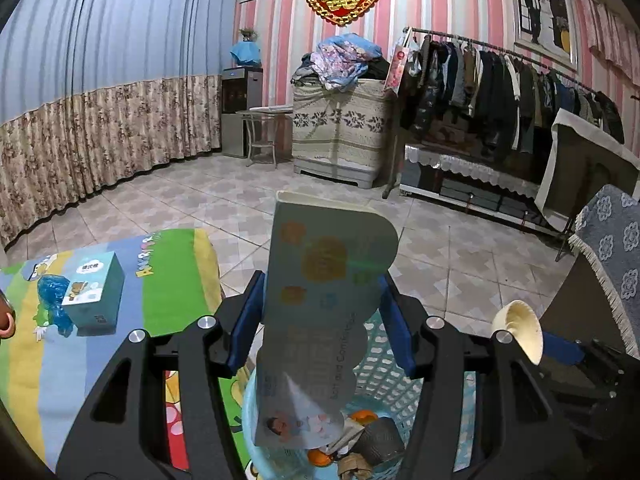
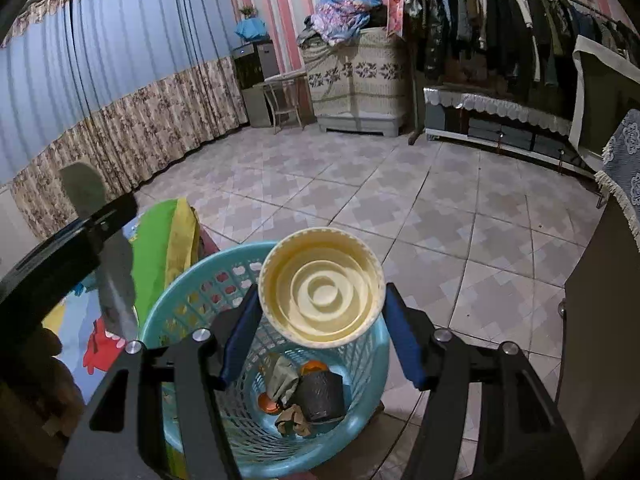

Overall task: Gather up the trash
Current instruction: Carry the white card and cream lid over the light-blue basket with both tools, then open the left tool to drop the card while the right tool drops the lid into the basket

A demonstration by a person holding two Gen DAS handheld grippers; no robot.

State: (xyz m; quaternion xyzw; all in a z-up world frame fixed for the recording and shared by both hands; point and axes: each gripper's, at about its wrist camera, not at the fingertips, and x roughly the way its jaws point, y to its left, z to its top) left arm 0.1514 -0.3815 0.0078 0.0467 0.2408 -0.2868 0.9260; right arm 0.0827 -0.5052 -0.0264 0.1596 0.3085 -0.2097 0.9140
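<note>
My left gripper (image 1: 322,284) is shut on a flat pale-blue printed carton (image 1: 320,280), held upright above a light-blue plastic basket (image 1: 380,360). My right gripper (image 2: 322,292) is shut on a cream paper cup (image 2: 322,286), its mouth facing the camera, over the same basket (image 2: 172,304). Inside the basket lie a dark cup (image 2: 320,396), orange lids (image 2: 314,368) and crumpled paper (image 2: 292,420). The left wrist view also shows the cup (image 1: 518,330) at the right. In the right wrist view the carton (image 2: 116,292) is a grey blur at the left.
A colourful striped sheet (image 1: 176,280) left of the basket carries a teal box (image 1: 94,292) and a blue plastic bag (image 1: 54,300). A hand (image 1: 6,316) shows at the left edge. A dark cabinet with a blue cloth (image 1: 616,248) stands right. Tiled floor (image 2: 420,208) lies beyond.
</note>
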